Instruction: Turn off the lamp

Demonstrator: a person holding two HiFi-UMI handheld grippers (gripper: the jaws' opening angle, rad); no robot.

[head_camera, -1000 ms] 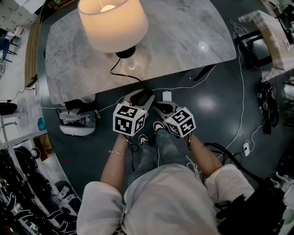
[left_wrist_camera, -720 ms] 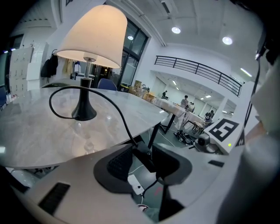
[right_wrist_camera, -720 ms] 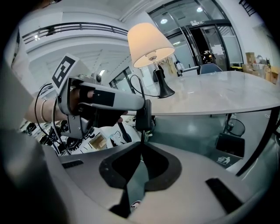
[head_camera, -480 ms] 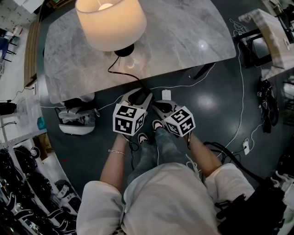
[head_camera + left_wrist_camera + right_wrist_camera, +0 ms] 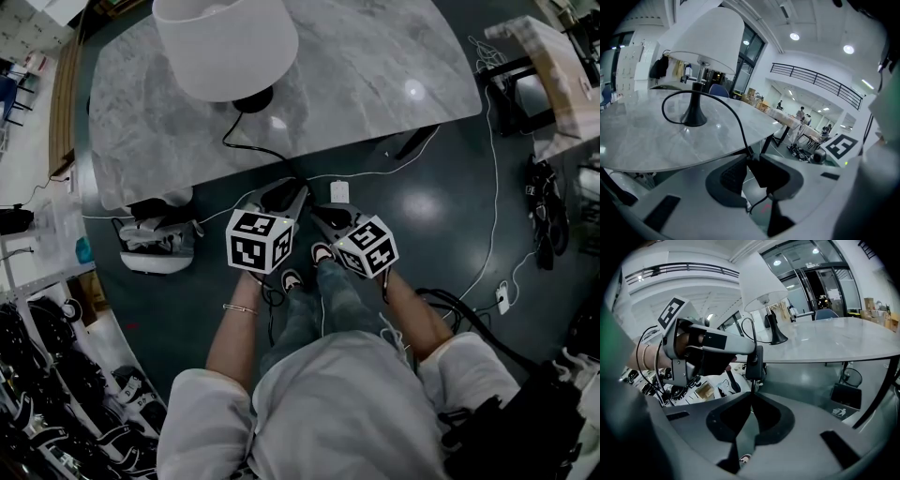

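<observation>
Between the left gripper's (image 5: pixel 752 159) jaws, which have just been closing, the cord switch (image 5: pixel 754 363) is being pinched. Just below it, the right gripper (image 5: pixel 751 393) is pinching the cord (image 5: pixel 741 131), jaws pressed together. Beyond, the lamp (image 5: pixel 225 42) is standing unlit on the table (image 5: pixel 375 75).

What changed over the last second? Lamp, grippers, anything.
The white drum-shaded table lamp went from glowing to dark. The left gripper has just been closing its jaws on the black inline switch between them. Unchanged: both grippers' places, the right gripper shut on the black cord, the lamp on the grey marble table.
</observation>
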